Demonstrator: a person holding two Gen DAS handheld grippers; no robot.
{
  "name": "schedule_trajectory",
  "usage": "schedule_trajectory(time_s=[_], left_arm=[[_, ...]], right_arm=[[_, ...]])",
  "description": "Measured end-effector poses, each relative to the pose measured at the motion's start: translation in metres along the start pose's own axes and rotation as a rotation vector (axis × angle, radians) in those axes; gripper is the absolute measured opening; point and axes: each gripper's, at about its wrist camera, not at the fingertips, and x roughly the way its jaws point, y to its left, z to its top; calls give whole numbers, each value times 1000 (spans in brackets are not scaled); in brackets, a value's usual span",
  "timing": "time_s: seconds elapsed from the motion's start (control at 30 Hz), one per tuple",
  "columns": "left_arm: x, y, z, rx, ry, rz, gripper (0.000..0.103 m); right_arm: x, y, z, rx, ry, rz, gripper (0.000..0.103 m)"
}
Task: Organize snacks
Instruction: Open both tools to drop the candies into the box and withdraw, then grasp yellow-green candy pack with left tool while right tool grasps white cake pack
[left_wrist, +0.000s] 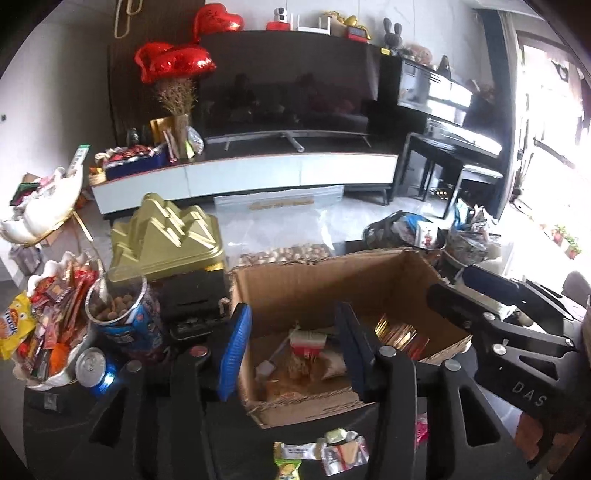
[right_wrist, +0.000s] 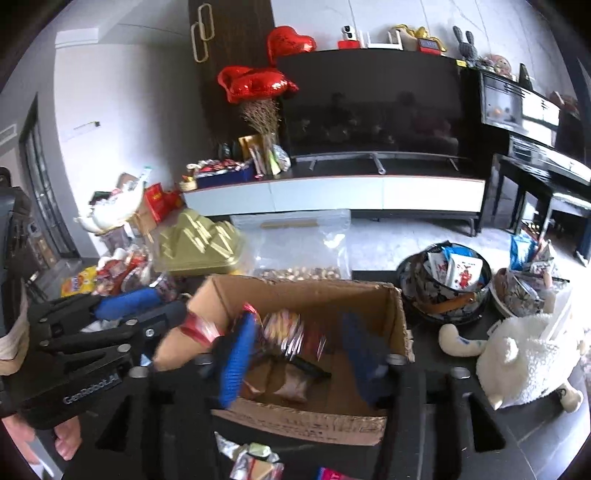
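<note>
Loose wrapped snacks (left_wrist: 325, 448) lie at the table's near edge.
Your left gripper (left_wrist: 291, 350) and right gripper (right_wrist: 303, 354) hang parted and empty above the cardboard box (left_wrist: 332, 273).

box (left_wrist: 332, 280) centre, snack packets (left_wrist: 306, 354) inside | can (left_wrist: 90, 367) left | plush toy (right_wrist: 528, 362) right | tv (left_wrist: 295, 85) behind
</note>
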Motion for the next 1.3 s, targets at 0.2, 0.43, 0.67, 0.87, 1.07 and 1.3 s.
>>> schedule_trajectory(time_s=[0.2,0.43,0.67,0.87,1.07,1.3], left_arm=[[-30,3,-21,18,-52,30,55],[-61,10,-49,23,-108,15,60],[-73,15,-83,30,-125,49,61],[-77,16,-108,39,-135,84,62],[-69,22,-138,20,-101,88,63],[-49,21,-155,24,-46,47,63]], right_arm=[[-10,9,-19,-26,-8,7,55],[-31,29,-44,-37,-44,28,62],[-42,45,-75,-42,-56,35,70],[-38,44,-99,-14,-14,64,72],[-31,45,-120,-9,15,67,72],[-24,49,-137,-13,27,64,72]])
